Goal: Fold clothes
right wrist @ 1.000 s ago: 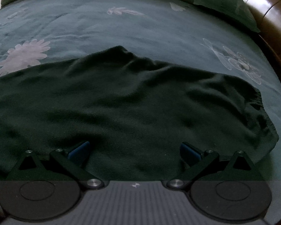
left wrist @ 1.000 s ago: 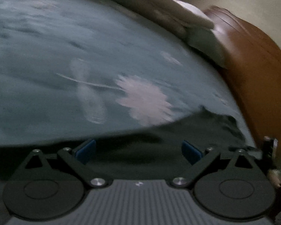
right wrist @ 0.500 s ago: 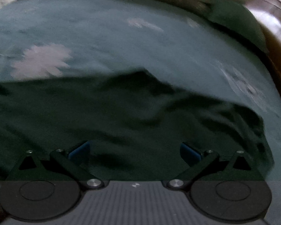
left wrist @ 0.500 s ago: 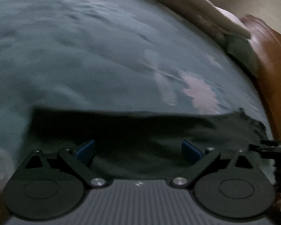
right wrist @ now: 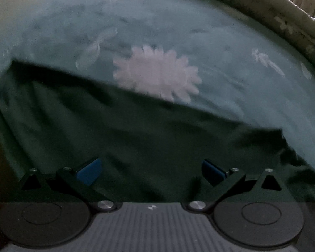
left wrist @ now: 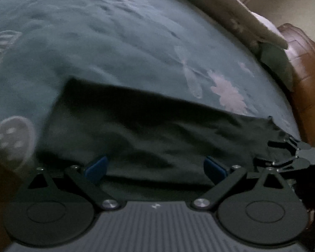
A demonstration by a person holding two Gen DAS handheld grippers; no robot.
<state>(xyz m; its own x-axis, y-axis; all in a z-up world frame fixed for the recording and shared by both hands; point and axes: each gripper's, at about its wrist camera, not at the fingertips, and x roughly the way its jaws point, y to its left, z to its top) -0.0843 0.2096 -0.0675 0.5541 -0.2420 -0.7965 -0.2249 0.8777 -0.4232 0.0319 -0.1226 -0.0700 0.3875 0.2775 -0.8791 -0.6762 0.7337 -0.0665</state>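
The bed point(left wrist: 119, 48) fills nearly everything I see, its teal cover printed with pale flowers, a brown headboard point(left wrist: 304, 77) along one side. On it, right under both my claws, lies the dark green garment point(left wrist: 149, 130), spread wide and mostly flat, with soft ripples across the middle. Its far edge runs fairly straight past the white flower point(right wrist: 157, 73); its right end bunches into a crumpled lump where I can make out my other tool in the left view.

My left claw point(left wrist: 155, 166) hangs with its blue pads spread wide, nothing between them but cloth below. My right claw point(right wrist: 151, 170) is the same: fingers apart, gripping nothing.

What worries me: the fabric is thick and limp, so if I pinch mid-panel rather than at an edge, I may gather several layers and drag the whole piece askew. The bunched end could fold in lumpy. The views are dim and blurred, so I could easily misjudge the hem.
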